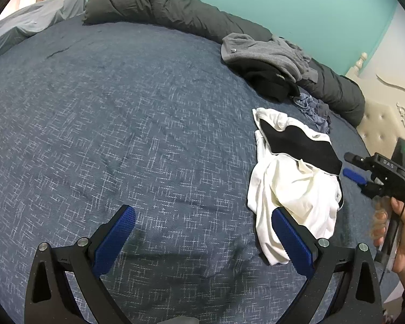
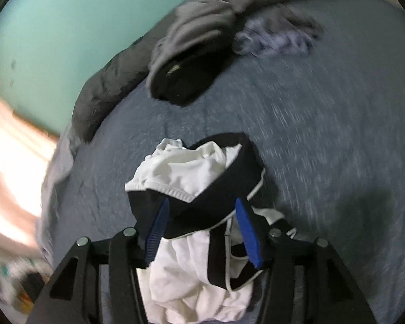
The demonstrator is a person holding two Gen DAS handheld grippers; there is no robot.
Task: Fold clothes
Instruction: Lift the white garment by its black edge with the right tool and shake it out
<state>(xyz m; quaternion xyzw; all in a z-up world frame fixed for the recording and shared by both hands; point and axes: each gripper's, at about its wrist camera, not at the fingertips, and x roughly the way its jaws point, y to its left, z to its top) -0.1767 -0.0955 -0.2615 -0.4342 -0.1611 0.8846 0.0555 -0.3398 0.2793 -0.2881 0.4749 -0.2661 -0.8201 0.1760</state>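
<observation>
Right claw (image 2: pixel 202 232) has its jaws apart, straddling the crumpled white-and-black garment (image 2: pixel 191 178) without pinching it. Left claw (image 1: pixel 202 240) hangs wide open and empty, shirt just off its right finger. It's all lying on the blue bed (image 1: pixel 121 108), more clothes (image 1: pixel 267 62) heaped beyond.

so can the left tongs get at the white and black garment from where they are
Probably yes. The left tongs stand open over bare blue bedspread, and the white and black garment lies just beside their right finger with nothing between. The right tongs hover at its far edge.
</observation>
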